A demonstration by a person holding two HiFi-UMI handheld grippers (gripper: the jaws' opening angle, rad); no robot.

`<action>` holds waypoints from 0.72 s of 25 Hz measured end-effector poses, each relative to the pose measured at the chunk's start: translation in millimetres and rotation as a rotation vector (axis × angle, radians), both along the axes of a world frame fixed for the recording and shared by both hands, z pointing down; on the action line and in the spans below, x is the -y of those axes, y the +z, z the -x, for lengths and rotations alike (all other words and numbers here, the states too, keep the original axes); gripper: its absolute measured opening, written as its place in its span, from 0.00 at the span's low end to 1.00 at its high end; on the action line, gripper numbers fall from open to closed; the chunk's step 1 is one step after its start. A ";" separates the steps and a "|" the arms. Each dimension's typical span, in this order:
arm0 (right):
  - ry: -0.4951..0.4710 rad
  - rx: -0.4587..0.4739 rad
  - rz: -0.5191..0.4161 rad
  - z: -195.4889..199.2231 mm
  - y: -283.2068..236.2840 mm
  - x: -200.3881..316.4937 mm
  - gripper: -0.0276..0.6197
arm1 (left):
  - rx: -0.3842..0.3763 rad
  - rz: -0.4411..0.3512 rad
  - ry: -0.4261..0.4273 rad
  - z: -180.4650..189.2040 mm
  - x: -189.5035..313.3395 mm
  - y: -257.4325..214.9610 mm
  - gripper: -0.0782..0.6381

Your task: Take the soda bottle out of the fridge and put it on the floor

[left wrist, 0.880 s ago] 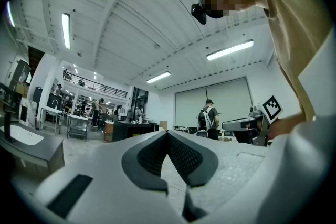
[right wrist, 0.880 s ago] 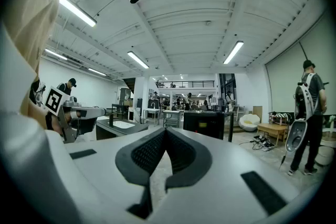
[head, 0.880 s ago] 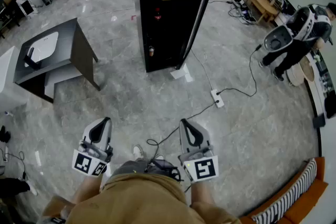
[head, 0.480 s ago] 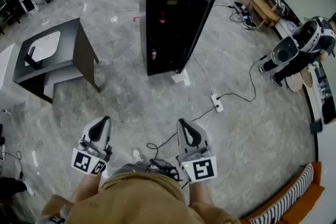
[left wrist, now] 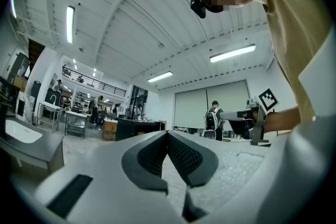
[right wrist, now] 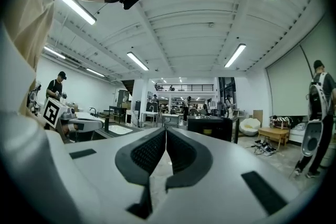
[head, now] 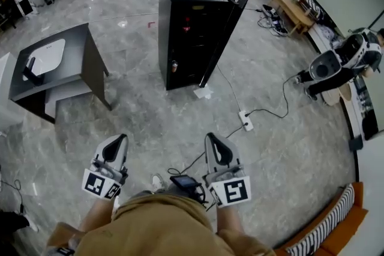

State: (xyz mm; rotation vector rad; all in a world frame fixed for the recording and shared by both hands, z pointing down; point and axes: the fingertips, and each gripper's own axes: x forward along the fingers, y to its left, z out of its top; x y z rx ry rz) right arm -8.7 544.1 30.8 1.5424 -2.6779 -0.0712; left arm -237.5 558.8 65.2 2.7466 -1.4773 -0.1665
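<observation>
The black fridge (head: 191, 39) stands far ahead on the marble floor with its door (head: 223, 33) swung open to the right. Inside, a small bottle with a red mark (head: 186, 24) sits on an upper shelf, and another small item (head: 174, 66) lies lower left; both are too small to make out. My left gripper (head: 118, 142) and right gripper (head: 215, 141) are held close to my body, well short of the fridge. Each is shut with its pads together and nothing between them, as seen at the left gripper (left wrist: 167, 134) and the right gripper (right wrist: 166, 130).
A dark table (head: 84, 48) with a white tray stands at the left. A cable and power strip (head: 246, 120) cross the floor right of the fridge, with paper (head: 203, 93) at its foot. A person (head: 342, 60) bends at far right. A striped sofa (head: 339, 222) is at lower right.
The view has drifted a little, so the fridge sits slightly more central. Both grippers stay shut in the same place. The person at the right has shifted.
</observation>
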 end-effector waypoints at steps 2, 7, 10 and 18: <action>0.025 0.007 -0.011 3.5 -1.5 5.0 0.05 | -0.014 0.012 0.005 8.9 9.5 7.3 0.11; 0.043 -0.017 0.028 1.4 6.3 11.9 0.05 | -0.018 0.027 0.056 -0.3 16.8 12.0 0.11; 0.050 -0.017 0.033 3.9 7.7 27.1 0.05 | -0.020 0.012 0.061 2.1 34.3 9.8 0.11; 0.021 0.006 0.048 -5.6 27.3 112.0 0.05 | 0.007 0.018 0.020 -4.0 106.9 17.2 0.11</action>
